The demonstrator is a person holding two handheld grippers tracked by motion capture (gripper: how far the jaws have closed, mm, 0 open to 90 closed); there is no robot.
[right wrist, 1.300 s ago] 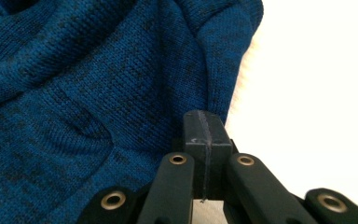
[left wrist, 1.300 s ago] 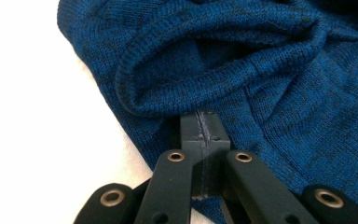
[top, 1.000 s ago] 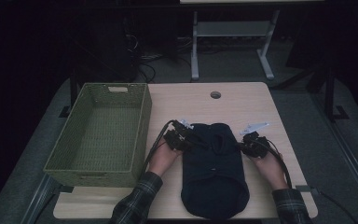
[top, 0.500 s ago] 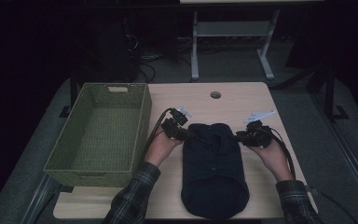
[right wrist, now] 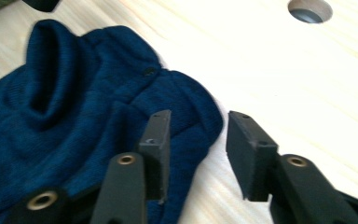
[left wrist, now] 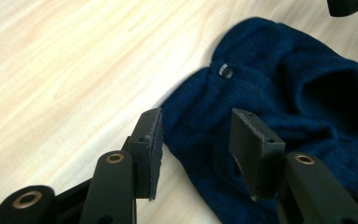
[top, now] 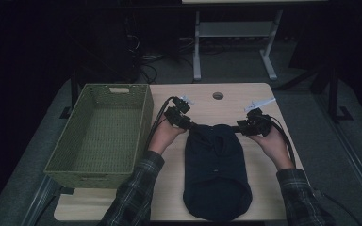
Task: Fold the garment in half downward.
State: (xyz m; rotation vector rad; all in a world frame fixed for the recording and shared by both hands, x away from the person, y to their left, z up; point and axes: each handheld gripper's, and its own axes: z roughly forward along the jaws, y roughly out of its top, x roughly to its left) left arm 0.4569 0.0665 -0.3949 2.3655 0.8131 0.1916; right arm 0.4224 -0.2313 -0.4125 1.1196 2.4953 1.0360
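Dark blue sweater [top: 217,176] flat on the table [top: 169,188], long axis running from the near edge away toward the collar end, which lies between the two grippers. Left gripper [top: 185,123] just off the far left corner of the sweater, right gripper [top: 245,128] just off the far right corner, both about equally near. Green basket [top: 101,136] well to the left, nearer the left hand.

In the left gripper view, left gripper [left wrist: 196,140] with jaws spread, having just been opening, the sweater's edge [left wrist: 279,102] below and between them, not pinched. In the right gripper view, right gripper [right wrist: 198,144] likewise parted, just been opening, the sweater's corner [right wrist: 93,107] under its left jaw, nothing gripped
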